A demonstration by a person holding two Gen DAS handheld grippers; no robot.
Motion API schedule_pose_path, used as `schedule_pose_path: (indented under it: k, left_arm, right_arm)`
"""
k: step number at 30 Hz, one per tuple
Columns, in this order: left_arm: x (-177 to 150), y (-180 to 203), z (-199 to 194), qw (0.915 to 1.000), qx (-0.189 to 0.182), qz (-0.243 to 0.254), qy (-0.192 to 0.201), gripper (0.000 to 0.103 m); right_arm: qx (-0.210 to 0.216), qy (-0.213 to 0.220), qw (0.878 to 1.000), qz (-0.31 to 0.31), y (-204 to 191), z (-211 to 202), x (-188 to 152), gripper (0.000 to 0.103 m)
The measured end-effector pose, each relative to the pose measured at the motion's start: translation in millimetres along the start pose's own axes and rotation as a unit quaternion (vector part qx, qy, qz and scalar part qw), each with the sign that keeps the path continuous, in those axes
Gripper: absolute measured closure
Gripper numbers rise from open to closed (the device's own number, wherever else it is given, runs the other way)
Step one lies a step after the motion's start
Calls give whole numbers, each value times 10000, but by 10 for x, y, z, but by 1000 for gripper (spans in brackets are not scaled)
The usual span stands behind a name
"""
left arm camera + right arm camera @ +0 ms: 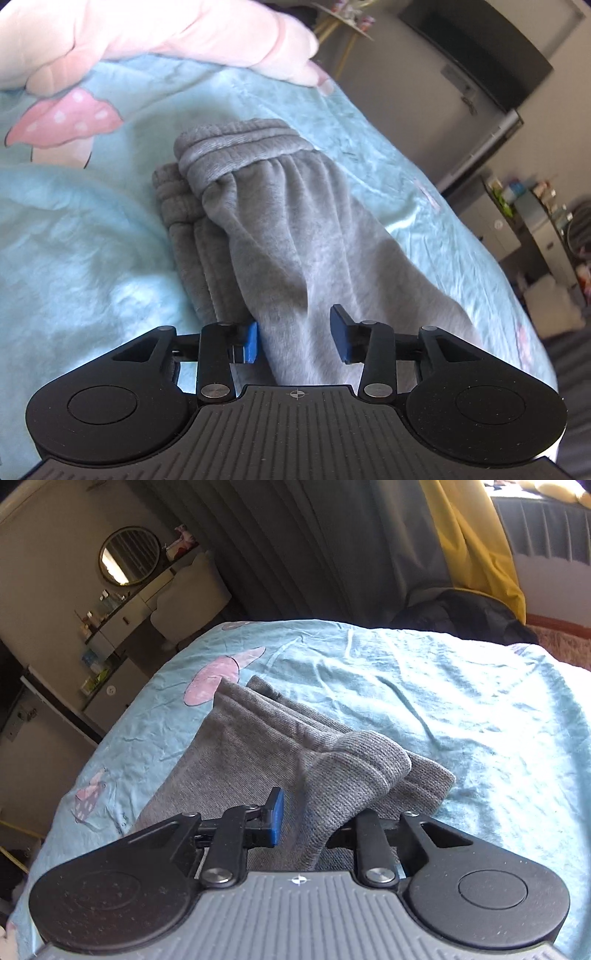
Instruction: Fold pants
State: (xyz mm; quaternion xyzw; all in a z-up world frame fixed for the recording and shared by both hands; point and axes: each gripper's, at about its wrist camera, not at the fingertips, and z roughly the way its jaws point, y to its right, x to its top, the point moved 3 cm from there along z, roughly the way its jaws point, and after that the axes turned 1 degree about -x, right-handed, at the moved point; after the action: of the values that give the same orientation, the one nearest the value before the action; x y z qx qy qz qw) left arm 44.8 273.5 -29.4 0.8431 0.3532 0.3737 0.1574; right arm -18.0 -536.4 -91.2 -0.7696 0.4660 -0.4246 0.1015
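Grey sweatpants (280, 221) lie folded on a light blue bedsheet (81, 236). In the left wrist view the elastic waistband (240, 147) is at the far end. My left gripper (295, 338) is open, its blue pads on either side of a raised fold of the grey fabric without pinching it. In the right wrist view the pants (258, 746) show ribbed cuffs (373, 757) stacked at the right. My right gripper (314, 823) straddles a raised fold; the left blue pad (276, 818) shows, the right one is hidden by fabric.
A pink plush pillow (166, 33) lies at the head of the bed. A dark cabinet (491, 70) and cluttered shelves (524, 206) stand beside the bed. In the right wrist view there are grey curtains (314, 546), a yellow cloth (476, 546), a round mirror (129, 555) and a dresser.
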Motion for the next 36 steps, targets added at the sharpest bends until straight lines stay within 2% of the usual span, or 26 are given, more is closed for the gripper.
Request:
schedule_pose_path:
  k: [1,2,4,6,8,13,15,16,19,20,22,25,29,31,33,34,35,36]
  left_arm:
    - [19,-22,27,10000,-19,-38,-32,66]
    - [3,-15,54,10000,-9,-35,-50,77]
    - [14,-8,114,9999,96,80,-96,83]
    - [2,2,125,9998,127,134,-88,85]
    - [2,5,112,9998,136,137,-53,88]
    - [10,80,-28,9992,-8,360,165,90]
    - [5,100,-75,9985,-46,474,273,90]
    - [-3,97,-70,9984,-23,491,263,90]
    - [-38,44,47,9987,212,465,41,90]
    - [-51,30,79,9985,295,455,-14,90]
    - [-67,31,74,9982,323,509,17,88]
    - [-62,55,31,9977,331,593,71,88]
    - [-31,39,-21,9985,281,448,125,88]
    - [-30,51,-43,9981,369,473,162,88]
    - [-38,84,-71,9968,539,561,170,87]
    - [-40,107,-98,9951,734,624,204,78]
    - [-35,134,-147,9924,965,697,315,65]
    - [-20,158,-208,9882,1220,774,500,57]
  right_arm:
    - [27,3,9999,107,18,15,10,83]
    - [13,2,9998,197,36,34,18,83]
    - [4,34,9997,235,33,73,47,84]
    - [-89,76,9999,106,4,86,82,98]
    - [-157,177,9995,-209,-100,52,136,98]
    - [56,868,9944,-600,-275,-362,214,98]
    - [-114,1118,9897,-891,-268,-457,152,98]
    - [-303,1105,9876,-1077,-245,-428,107,98]
    - [-865,426,9885,-1161,-76,-121,6,98]
    - [-994,194,9886,-1117,-12,-16,-32,98]
    - [-1010,163,9882,-1143,5,15,-57,98]
    - [-900,295,9884,-1187,-51,-56,-21,98]
    - [-609,580,9894,-1184,-83,-178,29,98]
    - [-775,502,9868,-1331,-83,-138,10,98]
    - [-1089,180,9842,-1386,-45,-28,-22,98]
    - [-1150,115,9844,-1324,-16,-10,-27,98]
    - [-1166,146,9858,-1202,8,-28,-25,94]
    - [-1190,210,9865,-1103,40,-62,-4,89]
